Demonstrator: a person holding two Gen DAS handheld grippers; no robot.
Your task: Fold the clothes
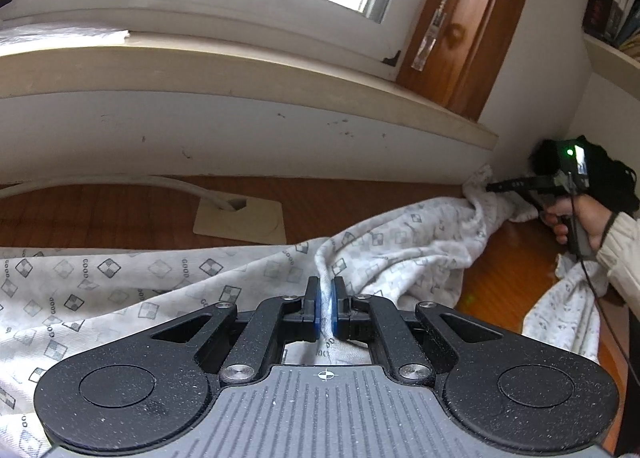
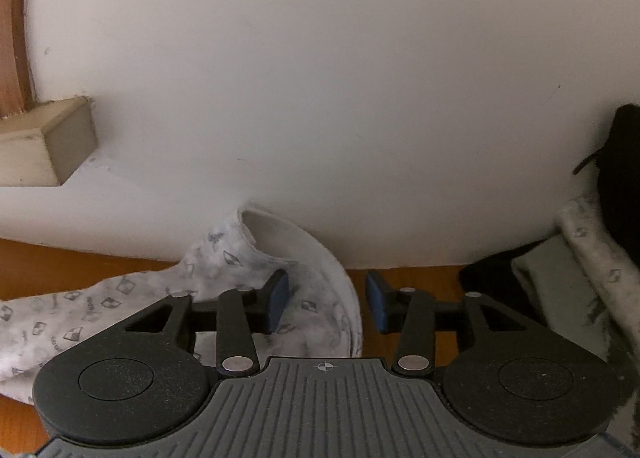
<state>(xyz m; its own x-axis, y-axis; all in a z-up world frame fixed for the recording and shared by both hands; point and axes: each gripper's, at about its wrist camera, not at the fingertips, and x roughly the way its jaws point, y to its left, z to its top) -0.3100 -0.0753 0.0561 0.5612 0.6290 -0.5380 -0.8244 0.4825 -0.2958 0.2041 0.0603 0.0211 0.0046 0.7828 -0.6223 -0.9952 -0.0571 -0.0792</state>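
Printed white garment (image 1: 120, 290) lies spread on the wooden table (image 1: 120, 209) below the window sill (image 1: 240, 77). Left gripper (image 1: 326, 306) is clamped on a pinched ridge of cloth. Right gripper (image 2: 327, 302) stands open near the wall — cuff edge between its pads, not pinched. Step: securing two grips before folding. Next — right needs to close on that edge.

The right gripper (image 2: 326, 300) has its jaws apart over the patterned white garment (image 2: 224, 270) by the wall (image 2: 320, 77).

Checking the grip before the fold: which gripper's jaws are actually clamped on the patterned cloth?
The left gripper: its jaws pinch the patterned cloth. The right gripper stands open.
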